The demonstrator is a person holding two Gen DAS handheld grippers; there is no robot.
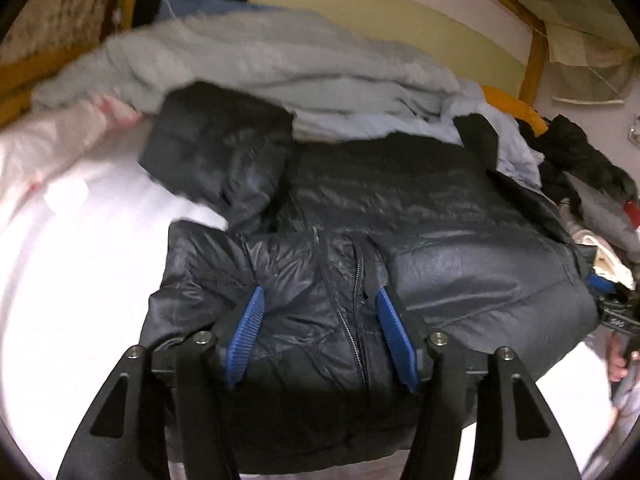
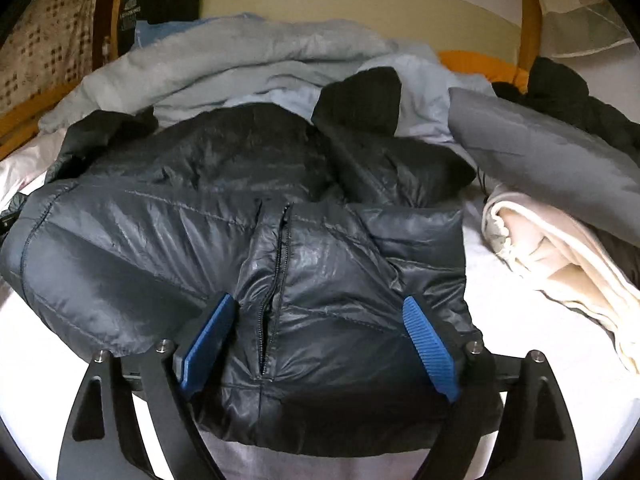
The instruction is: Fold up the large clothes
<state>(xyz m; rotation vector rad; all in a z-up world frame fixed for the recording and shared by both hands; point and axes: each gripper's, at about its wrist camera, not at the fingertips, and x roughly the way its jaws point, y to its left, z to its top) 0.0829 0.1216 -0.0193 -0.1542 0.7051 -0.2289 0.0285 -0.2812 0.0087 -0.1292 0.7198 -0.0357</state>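
A dark shiny puffer jacket (image 1: 400, 216) lies spread on the white bed, zipper facing up; it fills the right wrist view too (image 2: 240, 208). My left gripper (image 1: 320, 300) is open, its blue pads either side of the zipper near the jacket's near edge, holding nothing. My right gripper (image 2: 320, 312) is open wide over the jacket's near right part, beside the zipper (image 2: 280, 264), holding nothing. One sleeve (image 1: 208, 140) lies folded at the upper left; the other sleeve (image 2: 380, 136) lies at the upper right. The right gripper also shows in the left wrist view (image 1: 618, 316) at the jacket's right edge.
A pale grey-blue blanket (image 1: 260, 60) is bunched behind the jacket. A grey garment (image 2: 552, 164) and a cream cloth (image 2: 560, 256) lie on the right. Dark clothes (image 1: 580, 152) and an orange item (image 2: 480, 64) sit at the back right. A wooden bed frame (image 1: 534, 52) borders the bed.
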